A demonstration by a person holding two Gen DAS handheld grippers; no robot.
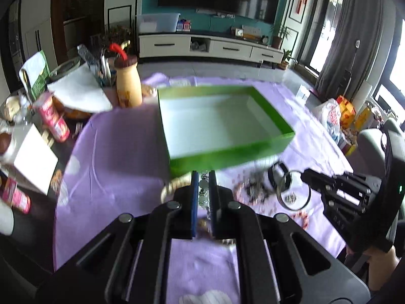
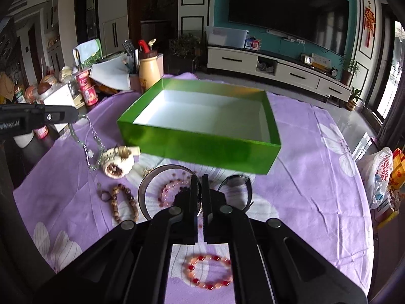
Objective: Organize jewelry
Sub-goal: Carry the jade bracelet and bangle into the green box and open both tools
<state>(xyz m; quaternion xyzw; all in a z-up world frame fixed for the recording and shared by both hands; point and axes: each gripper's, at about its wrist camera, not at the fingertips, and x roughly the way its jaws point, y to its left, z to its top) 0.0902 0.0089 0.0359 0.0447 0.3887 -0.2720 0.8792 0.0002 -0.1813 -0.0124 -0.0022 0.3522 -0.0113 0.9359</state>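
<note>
Nearest, the right tool (image 2: 200, 190) is clenched on a thin dark bangle (image 2: 152, 174). At nine o'clock, the left tool (image 2: 78, 116) grips a beaded chain (image 2: 95, 136), dangling. Loose bracelets (image 2: 210, 271) lie on the purple-clothed tabletop (image 2: 316, 177). Beyond, at twelve o'clock, sits an empty green box (image 2: 202, 147).

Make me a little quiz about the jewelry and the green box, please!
1. True or false: the green box has nothing inside it.
2. Which one dangles the beaded chain? A: the left gripper. B: the right gripper.
3. Fill in: the red-beaded bracelet lies on the ___ cloth.

Key: 1 true; 2 A; 3 purple.
</note>
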